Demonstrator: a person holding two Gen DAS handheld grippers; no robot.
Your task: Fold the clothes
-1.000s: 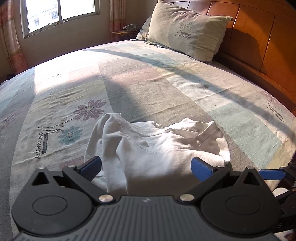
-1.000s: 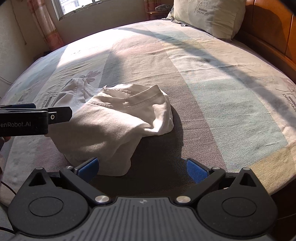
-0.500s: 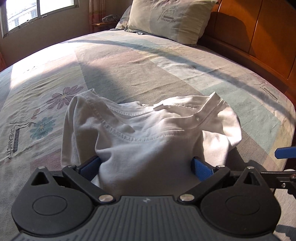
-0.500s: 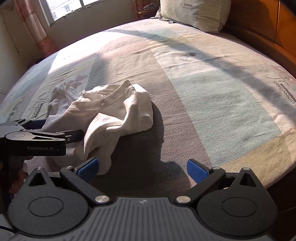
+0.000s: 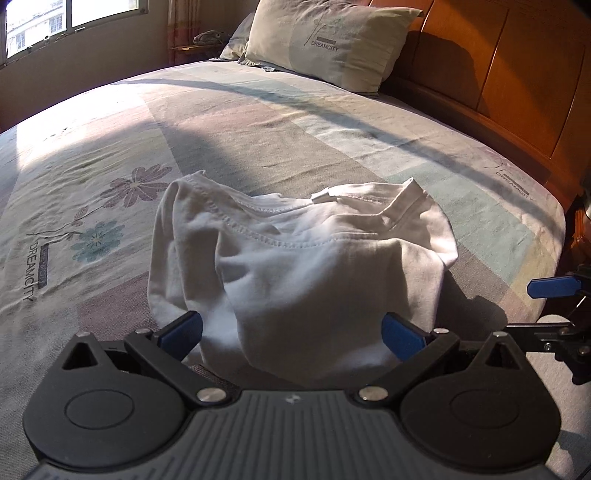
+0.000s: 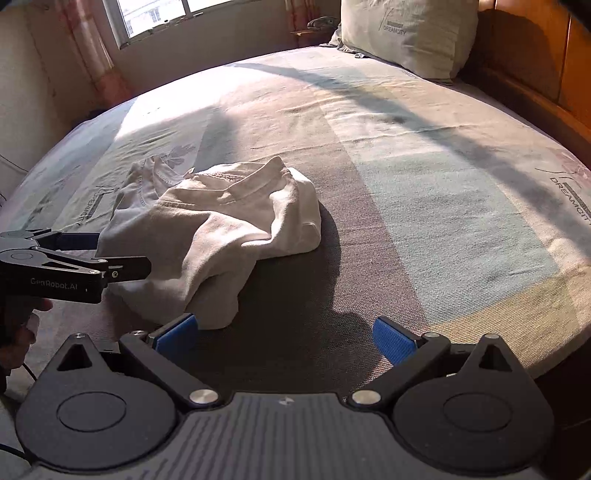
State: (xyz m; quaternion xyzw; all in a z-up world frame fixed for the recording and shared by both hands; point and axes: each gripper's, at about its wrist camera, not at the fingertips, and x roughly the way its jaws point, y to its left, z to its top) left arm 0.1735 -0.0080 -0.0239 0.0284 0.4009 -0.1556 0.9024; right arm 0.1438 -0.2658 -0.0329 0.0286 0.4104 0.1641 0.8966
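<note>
A white T-shirt (image 5: 303, 266) lies crumpled in a heap on the patterned bedsheet (image 5: 110, 122), neckline facing away. My left gripper (image 5: 291, 332) is open just above the bed, and the heap's near edge bulges between its blue pads without being pinched. In the right wrist view the T-shirt (image 6: 221, 229) sits left of centre. My right gripper (image 6: 284, 336) is open over bare sheet, its left pad beside the shirt's near corner. The left gripper (image 6: 118, 253) shows there at the shirt's left side, and the right gripper (image 5: 535, 308) shows open at the left wrist view's right edge.
A pillow (image 5: 332, 40) leans on the wooden headboard (image 5: 517, 74) at the far end. A window (image 6: 155, 14) and curtain stand beyond the bed. The bed's edge (image 6: 554, 347) drops off at the right. A person's hand (image 6: 18, 332) holds the left gripper.
The right gripper has drawn back from the shirt, which now sits farther off and more central in its view. The left gripper has stayed at the shirt's near edge. Both stay open.
</note>
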